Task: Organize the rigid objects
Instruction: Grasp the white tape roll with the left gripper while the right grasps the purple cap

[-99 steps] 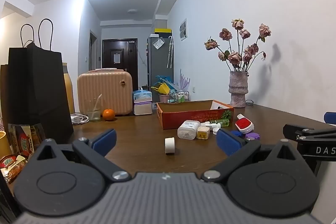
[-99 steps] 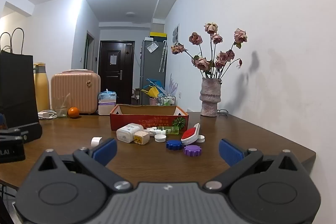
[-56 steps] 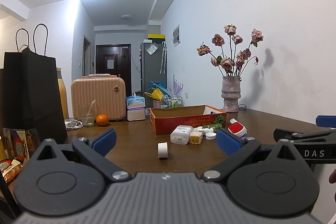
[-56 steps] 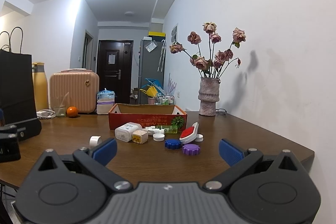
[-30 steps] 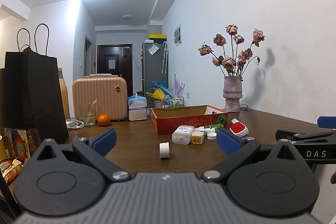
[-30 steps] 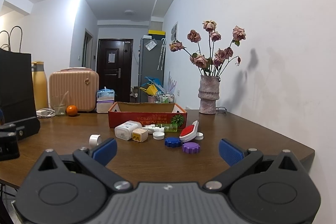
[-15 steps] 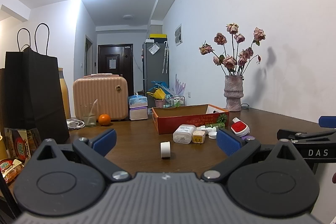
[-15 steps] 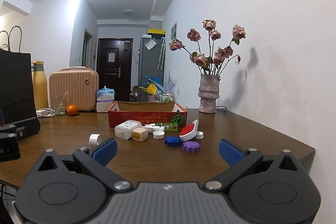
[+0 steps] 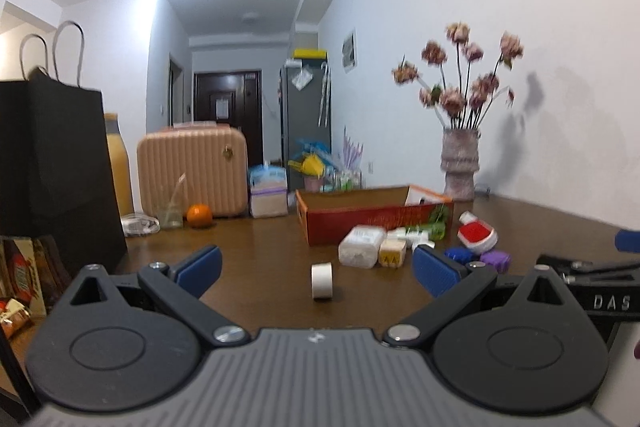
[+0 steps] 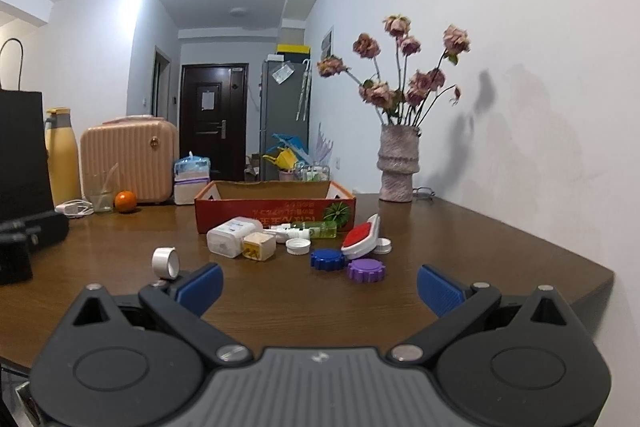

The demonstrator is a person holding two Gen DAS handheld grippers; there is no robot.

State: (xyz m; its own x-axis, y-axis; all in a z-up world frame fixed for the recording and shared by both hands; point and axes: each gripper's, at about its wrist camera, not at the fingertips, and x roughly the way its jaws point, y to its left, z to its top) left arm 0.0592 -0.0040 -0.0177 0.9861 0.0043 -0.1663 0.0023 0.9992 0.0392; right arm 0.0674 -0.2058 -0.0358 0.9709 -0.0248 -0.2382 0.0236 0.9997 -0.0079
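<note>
Both grippers, left (image 9: 316,269) and right (image 10: 319,287), hover wide apart and empty over a brown wooden table (image 10: 500,247). Only the right view shows the tape roll's (image 10: 166,262) hollow core; the left sees it edge-on. Ridged blue (image 10: 327,259) and purple caps (image 10: 365,270) lie before the red cardboard box (image 10: 276,213), mid-table.

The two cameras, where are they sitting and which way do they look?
Left wrist view: sits on the left hand-held gripper, low over the table, facing the red box; its own open blue fingers show, and the right hand-held gripper at the right edge.
Right wrist view: sits on the right hand-held gripper, facing the same way; its open fingers show.
Both share the white tape roll, the red box and the flower vase.
</note>
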